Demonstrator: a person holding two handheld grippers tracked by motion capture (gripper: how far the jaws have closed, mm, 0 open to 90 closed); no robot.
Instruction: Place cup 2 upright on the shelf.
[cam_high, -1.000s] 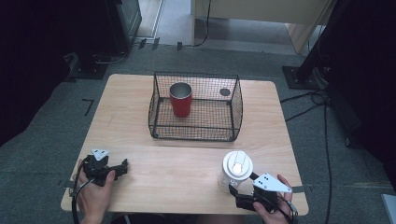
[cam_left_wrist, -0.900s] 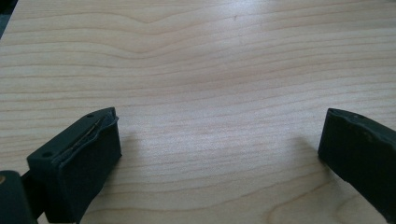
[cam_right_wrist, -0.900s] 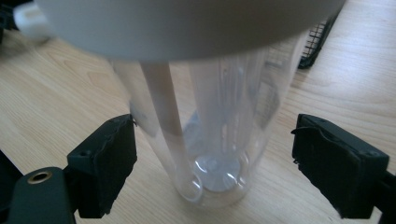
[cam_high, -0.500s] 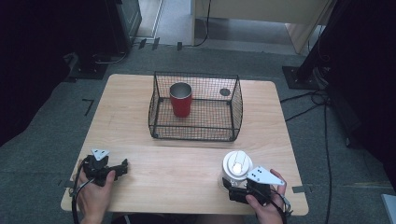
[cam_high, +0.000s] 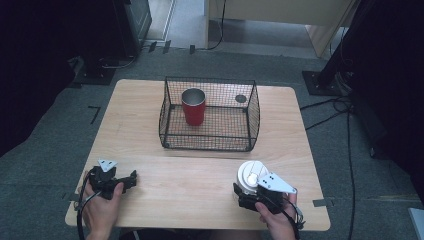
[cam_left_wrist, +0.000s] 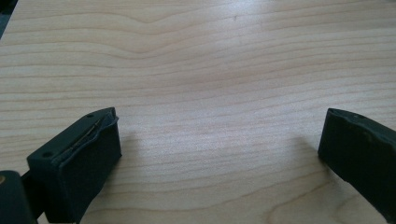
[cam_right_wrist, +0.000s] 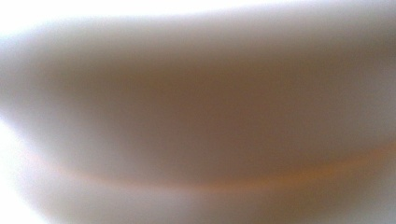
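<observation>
Left claw (cam_left_wrist: 219, 154) jaws spread wide, low over bare pale wooden table (cam_left_wrist: 210, 70), nothing between

The wire basket (cam_high: 209, 114) is standing at the middle of the table (cam_high: 150, 125), toward its far edge. The cup (cam_high: 193, 106) is standing inside the basket, at its left part. The white lidded container (cam_high: 248, 173) is sitting on the table before the basket, to its right.

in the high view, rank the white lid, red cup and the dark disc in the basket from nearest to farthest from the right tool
1. white lid, right at the right tool, near table edge.
2. dark disc, back right of the wire basket.
3. red cup, back left of the basket.
</observation>
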